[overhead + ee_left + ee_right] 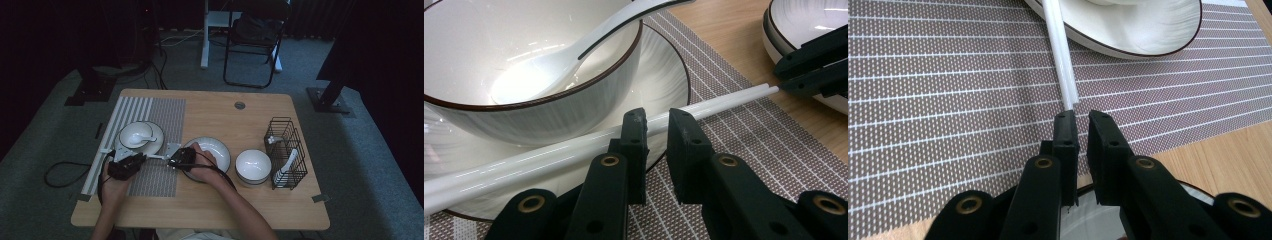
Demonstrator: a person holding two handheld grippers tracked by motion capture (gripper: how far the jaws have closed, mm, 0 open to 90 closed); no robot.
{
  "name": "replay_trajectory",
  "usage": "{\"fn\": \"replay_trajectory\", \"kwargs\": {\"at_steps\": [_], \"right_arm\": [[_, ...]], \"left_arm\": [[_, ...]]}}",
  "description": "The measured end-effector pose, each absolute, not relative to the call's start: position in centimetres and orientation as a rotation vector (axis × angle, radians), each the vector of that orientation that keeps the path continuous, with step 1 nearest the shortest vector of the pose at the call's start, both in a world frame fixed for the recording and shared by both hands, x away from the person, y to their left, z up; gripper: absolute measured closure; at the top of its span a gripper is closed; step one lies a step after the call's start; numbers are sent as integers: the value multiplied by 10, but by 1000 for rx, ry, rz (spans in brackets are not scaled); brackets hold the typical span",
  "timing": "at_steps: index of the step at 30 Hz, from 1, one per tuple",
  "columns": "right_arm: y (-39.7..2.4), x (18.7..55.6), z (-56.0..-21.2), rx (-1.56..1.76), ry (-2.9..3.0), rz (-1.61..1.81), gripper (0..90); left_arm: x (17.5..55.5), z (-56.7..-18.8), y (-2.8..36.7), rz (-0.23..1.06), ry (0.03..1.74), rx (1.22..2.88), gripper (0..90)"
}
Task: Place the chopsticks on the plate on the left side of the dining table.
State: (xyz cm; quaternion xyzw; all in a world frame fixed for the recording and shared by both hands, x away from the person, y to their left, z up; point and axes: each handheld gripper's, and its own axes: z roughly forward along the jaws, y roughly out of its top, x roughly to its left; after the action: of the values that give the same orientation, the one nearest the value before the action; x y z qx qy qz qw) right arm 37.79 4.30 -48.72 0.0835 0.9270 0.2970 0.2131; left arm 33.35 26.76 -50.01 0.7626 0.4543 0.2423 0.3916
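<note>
A pair of white chopsticks (155,157) (549,155) (1060,50) lies slanted, one end over the rim of a white plate (156,145) (669,65), the other over the brown woven placemat (170,115) (948,100). On that plate stands a dark-rimmed bowl (137,134) (549,115) holding a white spoon (539,75). My left gripper (141,158) (657,117) has its jaws nearly together, and the sticks run crosswise behind its tips, not pinched. My right gripper (170,162) (1081,120) (781,82) is nearly closed too, with the sticks' end right at its tips.
A second plate (220,147) lies under my right hand, mid-table. To its right stand another white bowl (253,166) and a black wire rack (286,135) holding white spoons (290,162). Bare wood lies along the table's front edge. A chair (255,40) stands beyond the table.
</note>
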Motion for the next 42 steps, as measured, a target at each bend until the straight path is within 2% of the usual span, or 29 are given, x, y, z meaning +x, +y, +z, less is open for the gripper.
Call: {"fn": "replay_trajectory", "kwargs": {"at_steps": [30, 42], "right_arm": [[42, 379, -487, 259, 2573, 845, 806], [21, 351, -471, 273, 2551, 1032, 755]], "left_arm": [[333, -500, 269, 617, 1164, 1936, 789], [324, -495, 294, 669, 1222, 1892, 786]]}}
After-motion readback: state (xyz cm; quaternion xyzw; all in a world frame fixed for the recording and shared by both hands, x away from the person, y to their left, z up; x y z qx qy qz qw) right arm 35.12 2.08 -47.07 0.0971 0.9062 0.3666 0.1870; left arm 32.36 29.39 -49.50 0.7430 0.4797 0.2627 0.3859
